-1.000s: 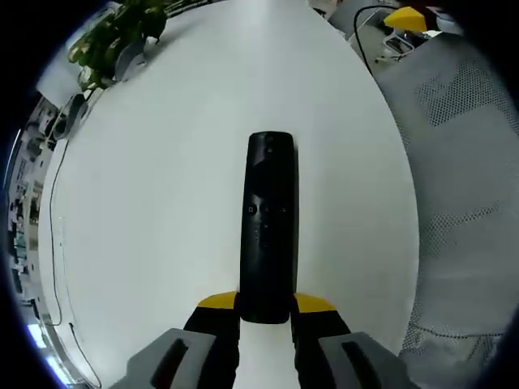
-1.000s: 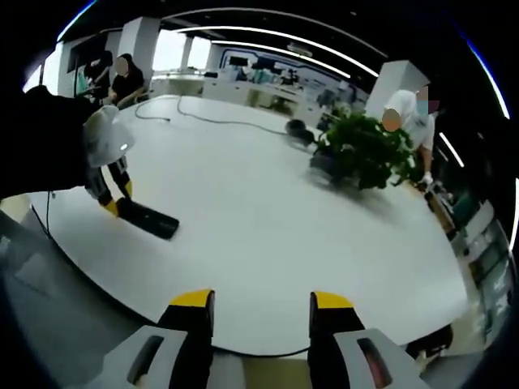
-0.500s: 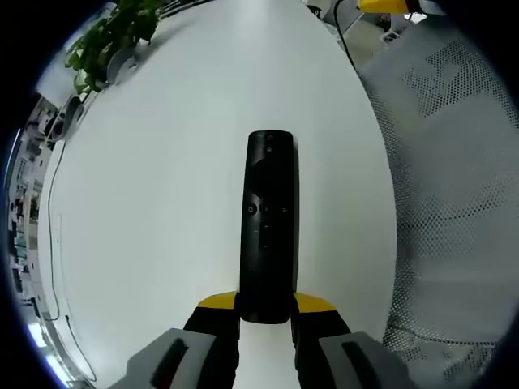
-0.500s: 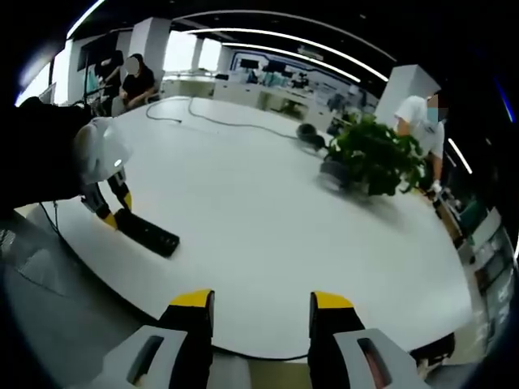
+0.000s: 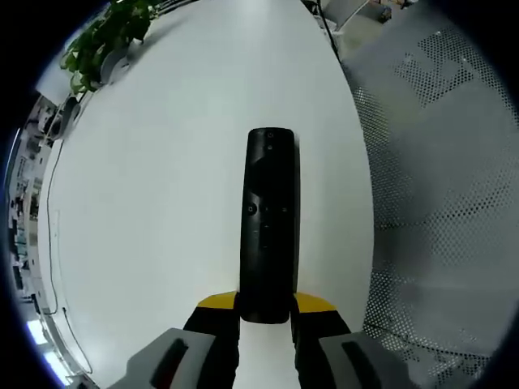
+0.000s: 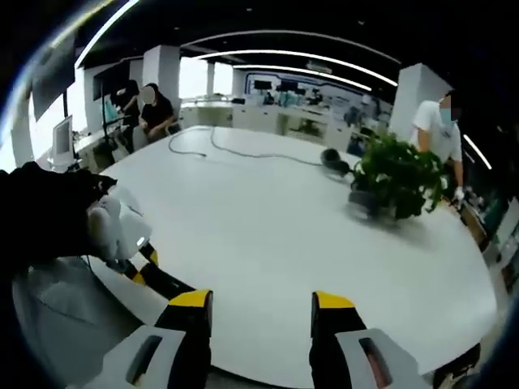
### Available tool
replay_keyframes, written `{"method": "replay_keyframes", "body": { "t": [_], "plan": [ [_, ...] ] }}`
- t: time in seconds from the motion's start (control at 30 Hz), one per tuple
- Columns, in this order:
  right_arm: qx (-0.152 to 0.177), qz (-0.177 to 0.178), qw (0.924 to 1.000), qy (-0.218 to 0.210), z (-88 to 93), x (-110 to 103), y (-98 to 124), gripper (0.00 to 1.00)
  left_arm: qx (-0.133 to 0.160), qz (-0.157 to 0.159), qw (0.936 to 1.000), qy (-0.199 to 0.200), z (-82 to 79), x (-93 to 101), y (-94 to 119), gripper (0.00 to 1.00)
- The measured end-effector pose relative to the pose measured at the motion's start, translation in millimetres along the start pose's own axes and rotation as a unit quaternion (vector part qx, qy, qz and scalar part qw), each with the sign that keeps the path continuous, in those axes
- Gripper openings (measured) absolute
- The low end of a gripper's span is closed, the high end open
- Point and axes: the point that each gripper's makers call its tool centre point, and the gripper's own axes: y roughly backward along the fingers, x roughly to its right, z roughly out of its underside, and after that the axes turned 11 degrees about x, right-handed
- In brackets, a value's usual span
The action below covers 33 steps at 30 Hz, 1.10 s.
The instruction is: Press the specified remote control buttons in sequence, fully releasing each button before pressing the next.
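The left tongs [image 5: 265, 312] stay clamped on the near end of the black remote [image 5: 271, 223], which lies flat on the white desk [image 5: 162, 203] close to its edge, buttons up. Over the last second the right tongs [image 6: 261, 301], jaws apart and holding nothing, have swung in closer: in the right gripper view the left tongs [image 6: 144, 267] and the remote's end [image 6: 172, 284] now sit just beside the right jaws rather than well off. No button looks pressed yet; I'd judge the first press is being lined up. A potted plant [image 6: 397, 174] stands across the desk.
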Motion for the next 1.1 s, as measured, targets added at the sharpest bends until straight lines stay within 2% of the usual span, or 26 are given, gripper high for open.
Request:
{"method": "replay_keyframes", "body": {
  "t": [0.17,0.3,0.53,0.6,0.73,0.83,0.93,1.0,1.1],
  "plan": [
    [0.007,-0.017,0.9998,0.009,-13.9,-8,-13,0.45,0.024,-0.003,0.9995,0.018,0.9,2.4,1,0.24],
    [0.007,-0.036,0.9992,0.018,-23.1,-14,-22,0.4,0.043,-0.008,0.9985,0.034,0.7,6.2,2,0.24],
    [0.005,-0.057,0.998,0.025,-31.5,-30,-43,0.3,0.054,-0.015,0.9972,0.05,-0.1,13.1,1,0.24],
    [-0.001,-0.062,0.9975,0.033,-28.1,-35,-50,0.31,0.057,-0.017,0.9968,0.053,-0.6,15.7,1,0.24],
    [-0.018,-0.073,0.9964,0.04,-19.8,-42,-61,0.26,0.059,-0.02,0.9962,0.061,-2.0,21.8,1,0.24],
    [-0.029,-0.087,0.9952,0.032,-12.1,-51,-69,0.22,0.068,-0.017,0.9962,0.053,-3.3,26.3,1,0.24],
    [-0.038,-0.098,0.9944,0.014,-4.4,-57,-74,0.16,0.075,-0.021,0.9951,0.062,-4.4,27.4,1,0.24],
    [-0.042,-0.099,0.9942,0.005,5.3,-60,-76,0.11,0.081,-0.022,0.9942,0.067,-4.5,27.8,1,0.24],
    [-0.06,-0.099,0.9933,0.009,31.4,-63,-77,0.07,0.093,-0.031,0.9927,0.07,-4.6,28.8,2,0.24]
  ]
}}
